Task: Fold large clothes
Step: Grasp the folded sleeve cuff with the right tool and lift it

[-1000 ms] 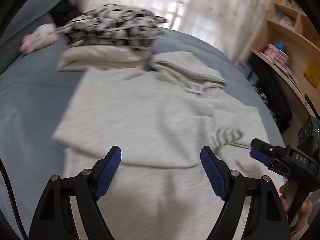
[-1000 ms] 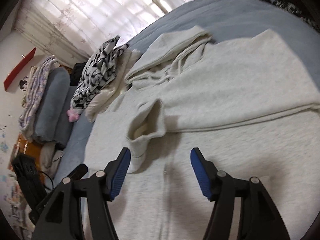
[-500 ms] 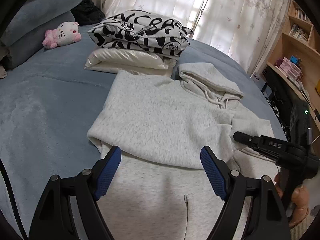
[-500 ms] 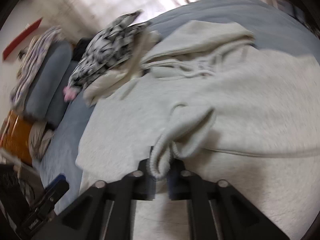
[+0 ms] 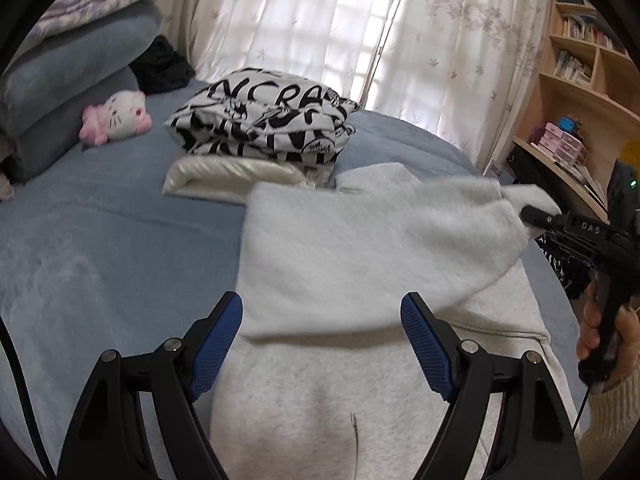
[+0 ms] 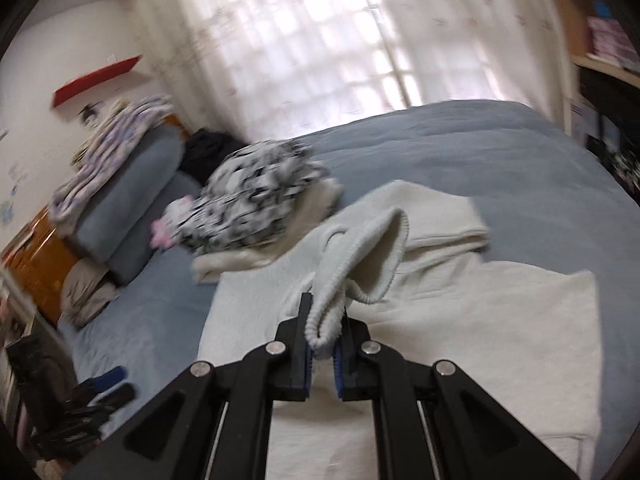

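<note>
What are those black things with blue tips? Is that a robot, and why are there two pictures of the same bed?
It is not a robot. A person holds a pair of tongs in each hand, and each pair carries a small camera looking out along its fingers. That gives one picture per hand.

In the left hand's picture, the left tongs are open and hold nothing. In the right hand's picture, the right tongs are shut on the ribbed sleeve cuff of a pale grey hoodie spread on the blue bed. Further back lie a black-and-white folded garment on a cream one, and a pink and white plush toy.
</note>
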`<move>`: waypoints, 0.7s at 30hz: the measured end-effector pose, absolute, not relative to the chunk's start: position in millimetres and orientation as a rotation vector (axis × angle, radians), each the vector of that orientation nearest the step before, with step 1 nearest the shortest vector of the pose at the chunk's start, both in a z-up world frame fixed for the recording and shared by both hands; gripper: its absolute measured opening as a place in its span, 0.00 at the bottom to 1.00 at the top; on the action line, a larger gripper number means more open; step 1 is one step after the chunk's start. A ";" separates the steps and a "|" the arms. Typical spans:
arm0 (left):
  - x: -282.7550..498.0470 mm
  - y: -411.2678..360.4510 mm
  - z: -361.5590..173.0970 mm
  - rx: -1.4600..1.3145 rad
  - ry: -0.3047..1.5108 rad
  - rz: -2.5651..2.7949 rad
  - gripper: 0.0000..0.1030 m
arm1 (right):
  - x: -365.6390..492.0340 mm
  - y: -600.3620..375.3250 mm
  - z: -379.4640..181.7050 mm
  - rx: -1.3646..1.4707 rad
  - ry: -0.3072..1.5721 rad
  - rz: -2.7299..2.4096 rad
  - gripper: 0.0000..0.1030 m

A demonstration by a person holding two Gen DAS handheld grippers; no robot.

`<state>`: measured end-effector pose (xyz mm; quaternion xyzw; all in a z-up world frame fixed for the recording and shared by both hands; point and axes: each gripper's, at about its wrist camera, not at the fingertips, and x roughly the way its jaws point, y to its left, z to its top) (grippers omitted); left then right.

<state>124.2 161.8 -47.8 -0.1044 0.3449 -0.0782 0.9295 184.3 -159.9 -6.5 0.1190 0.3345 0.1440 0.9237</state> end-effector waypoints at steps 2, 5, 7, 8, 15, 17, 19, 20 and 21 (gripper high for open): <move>131.8 162.7 -47.1 -0.198 0.708 -0.151 0.78 | 192.6 -183.4 -18.8 0.274 0.713 0.265 0.07; 150.9 172.1 -48.3 -0.208 0.724 -0.118 0.78 | 207.8 -200.9 -49.1 0.289 0.798 0.222 0.07; 165.0 182.0 -49.8 -0.246 0.739 -0.095 0.78 | 217.0 -207.1 -73.6 0.283 0.860 0.187 0.08; 172.4 187.3 -50.5 -0.267 0.747 -0.083 0.78 | 220.8 -210.7 -85.7 0.295 0.893 0.171 0.08; 233.3 198.4 -73.6 -0.290 0.852 -0.066 0.78 | 224.3 -235.6 -130.3 0.425 1.008 0.125 0.26; 250.3 189.5 -89.7 -0.251 0.908 -0.068 0.78 | 223.1 -237.9 -133.8 0.455 1.013 0.121 0.31; 268.2 179.5 -108.2 -0.201 0.962 -0.076 0.78 | 221.7 -240.5 -137.2 0.485 1.013 0.125 0.33; 277.3 175.2 -117.7 -0.179 0.987 -0.063 0.78 | 221.5 -241.4 -138.2 0.495 1.012 0.126 0.33; 283.8 172.8 -123.9 -0.171 1.001 -0.056 0.78 | 221.8 -242.0 -139.2 0.501 1.013 0.125 0.33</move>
